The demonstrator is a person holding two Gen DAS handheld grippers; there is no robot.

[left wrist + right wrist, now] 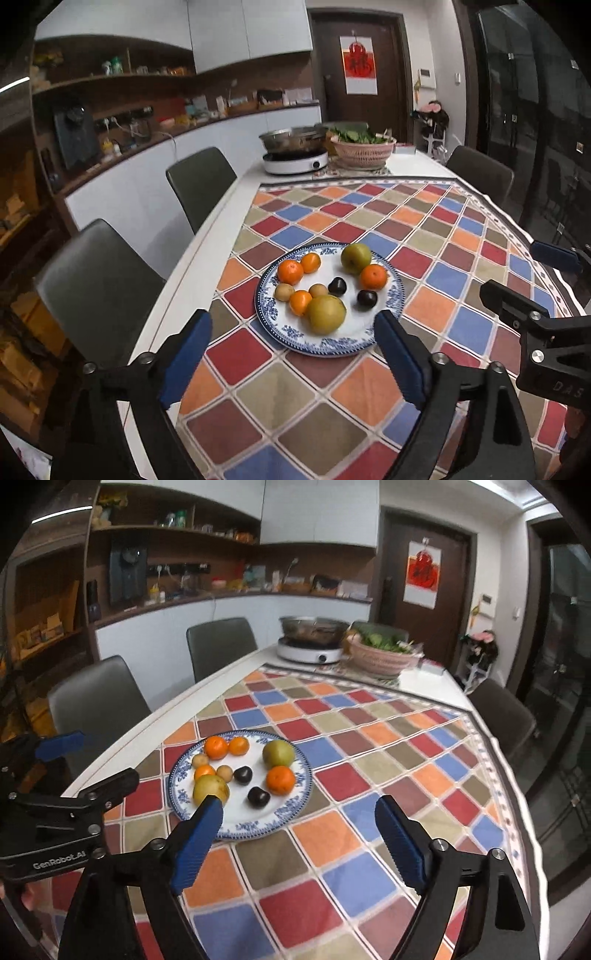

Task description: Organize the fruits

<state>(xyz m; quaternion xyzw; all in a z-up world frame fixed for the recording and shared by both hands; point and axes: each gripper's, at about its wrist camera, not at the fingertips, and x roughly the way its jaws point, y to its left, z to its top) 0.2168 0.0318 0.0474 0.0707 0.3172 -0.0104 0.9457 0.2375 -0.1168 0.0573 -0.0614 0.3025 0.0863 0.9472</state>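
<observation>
Grippers first: your left gripper (291,354) and right gripper (299,834) both stand spread wide, nothing between the blue pads, hovering above the checkered tablecloth (443,258). Just ahead of them lies the blue-patterned plate (397,295), carrying mandarins (290,271), two green pears (327,314), two dark plums (366,298) and small brown fruits.

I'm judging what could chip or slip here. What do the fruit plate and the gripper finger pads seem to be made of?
Plate: likely glazed ceramic, glossy white with blue printed rim pattern. Finger pads: probably rubber or soft plastic, matte blue with fine ribbing, mounted on black rigid arms.
</observation>
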